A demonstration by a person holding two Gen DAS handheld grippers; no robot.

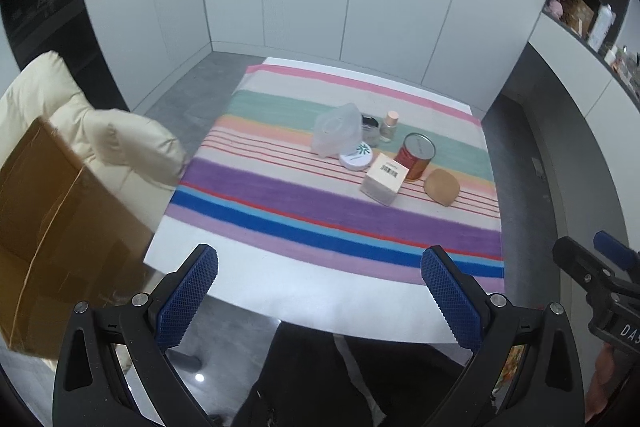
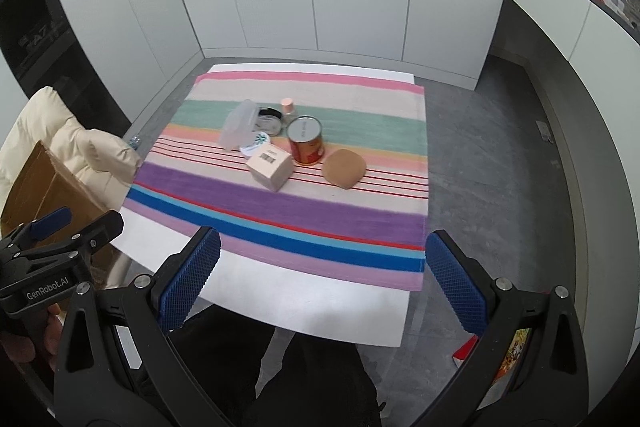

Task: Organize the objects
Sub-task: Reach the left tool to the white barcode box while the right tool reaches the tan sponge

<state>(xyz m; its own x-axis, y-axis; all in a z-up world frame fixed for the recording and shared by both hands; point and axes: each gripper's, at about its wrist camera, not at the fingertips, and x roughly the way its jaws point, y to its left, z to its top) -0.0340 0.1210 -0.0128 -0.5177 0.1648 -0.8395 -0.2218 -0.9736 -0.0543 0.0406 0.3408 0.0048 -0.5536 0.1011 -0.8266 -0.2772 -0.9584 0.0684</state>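
Right, both claws are wide open and hold nothing: left claw [image 1: 319, 291] and right claw [image 2: 323, 281] hang at the near edge of the surface [image 2: 304, 299], well short of the objects.

The things to organize sit bunched on the striped cloth [image 2: 280, 215], at roughly 12 o'clock from the right claw and 1 o'clock from the left. In the cluster: clear plastic container [image 2: 239, 125], dark tin [image 2: 269, 121], small bottle [image 2: 287, 108], round white compact [image 2: 256, 143], white box [image 2: 270, 165], red can [image 2: 306, 140], tan sponge [image 2: 344, 169].

Risks as we judge them:
- Items touch or nearly touch. Going for the box with open fingers likely bumps the can or the compact.
- The small bottle is tall and narrow, behind the can. A reach over the front row could tip it.
- The container looks light and is propped up on edge; a nudge could drop it onto the tin.
- The cloth can drag under a sliding finger and pull the whole group.
- Both claws heading for the same cluster could collide.

View differences: the left wrist view shows the cardboard box [image 1: 60, 227] and cream cushion [image 1: 100, 143] at 9 o'clock much larger. The right view shows the bare floor [image 2: 500, 167] at 3 o'clock, plus the bottle more clearly separated from the can.
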